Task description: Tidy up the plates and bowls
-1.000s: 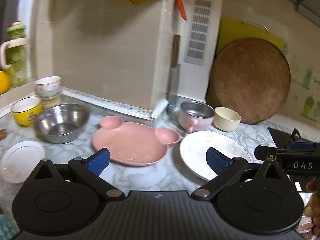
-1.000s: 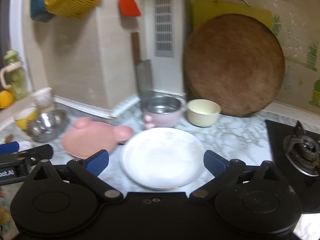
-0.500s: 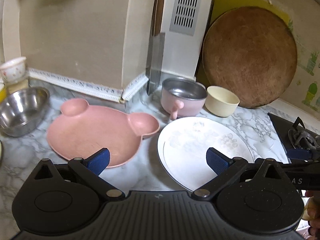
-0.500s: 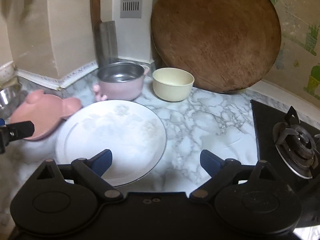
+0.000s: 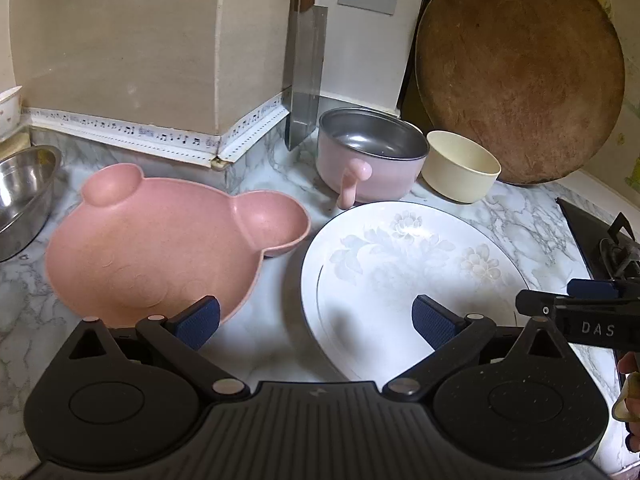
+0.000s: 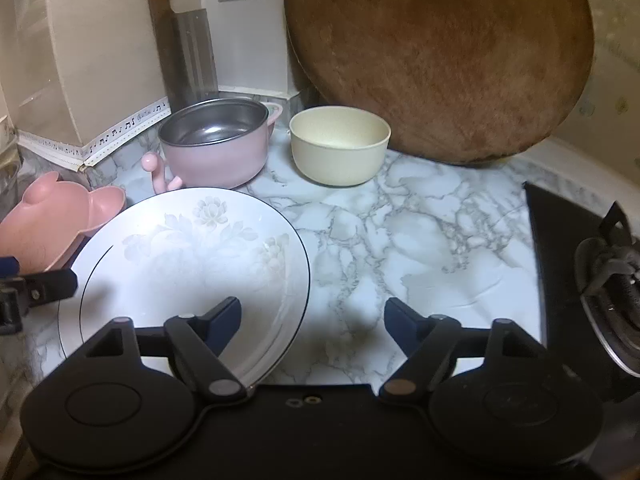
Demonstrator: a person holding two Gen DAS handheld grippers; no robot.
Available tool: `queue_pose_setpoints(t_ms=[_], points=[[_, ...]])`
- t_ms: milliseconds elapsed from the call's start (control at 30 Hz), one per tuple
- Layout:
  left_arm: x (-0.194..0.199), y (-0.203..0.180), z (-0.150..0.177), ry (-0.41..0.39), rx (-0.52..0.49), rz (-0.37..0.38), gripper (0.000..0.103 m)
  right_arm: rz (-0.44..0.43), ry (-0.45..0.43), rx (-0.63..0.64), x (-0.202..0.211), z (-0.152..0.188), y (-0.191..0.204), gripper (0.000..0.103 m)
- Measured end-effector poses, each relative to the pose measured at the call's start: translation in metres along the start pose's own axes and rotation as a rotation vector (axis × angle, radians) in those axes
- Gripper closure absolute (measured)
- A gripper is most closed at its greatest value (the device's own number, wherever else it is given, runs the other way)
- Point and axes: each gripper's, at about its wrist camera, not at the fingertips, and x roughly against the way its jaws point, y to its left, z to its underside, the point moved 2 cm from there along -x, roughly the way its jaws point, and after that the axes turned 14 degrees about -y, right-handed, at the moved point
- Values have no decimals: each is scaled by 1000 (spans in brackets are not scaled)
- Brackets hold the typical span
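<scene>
Right gripper [image 6: 312, 320]: jaws closing, still apart, pinching nothing, near rim of white floral plate [image 6: 188, 256] between them, left finger over plate, right finger over bare marble counter [image 6: 420, 240]. Beyond: cream bowl [image 6: 340, 144], pink steel-lined pot [image 6: 218, 144] just left of it.

Left gripper [image 5: 316, 320]: spread wide, empty, straddling gap between pink bear-shaped plate [image 5: 160, 248] at left finger and white plate at right. Further left, steel bowl [image 5: 24, 196] at frame edge.

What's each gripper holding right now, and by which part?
Nothing held. Left gripper is open over the gap between the pink bear plate and the white plate; right gripper is closing around the white plate's rim, pads not touching.
</scene>
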Motion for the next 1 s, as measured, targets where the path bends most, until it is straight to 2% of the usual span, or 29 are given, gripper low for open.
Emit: queue_pose_setpoints(t_ms=[67,233,267,300,367,500,567,600,767,900,1000], points=[[-4,-3,-1,3,-13,-4,3,-8,13,-21,-7,-2,-3,29],[-17,-3,0,38,-2,-23,25,-35,36,-58,-20,-5,-7,42],[-20,-2,0,51,4,-27,32,-43,44,-65,-22,-4,-8,47],[-22,-1,1,61,15,-25,35,-51,53,-73,-24,-4,-8,52],[-25,1,2,74,39,-25,36,-68,65,-86,-28,-3,-9,54],[-32,2,4,107,56,-21,56,-87,97,-121,-35,-1,-13,68],[-35,2,5,123,55,-47,60,-92,108,-140,-38,-1,-15,70],[-35,2,6,128,53,-47,67,-92,111,-146,-39,0,-16,71],[-37,1,5,141,85,-17,78,-99,123,-164,-40,1,-17,81],[-37,2,5,143,86,-27,83,-118,130,-181,-41,0,-17,90],[-37,4,5,147,95,-33,88,-119,129,-186,-41,0,-17,90]])
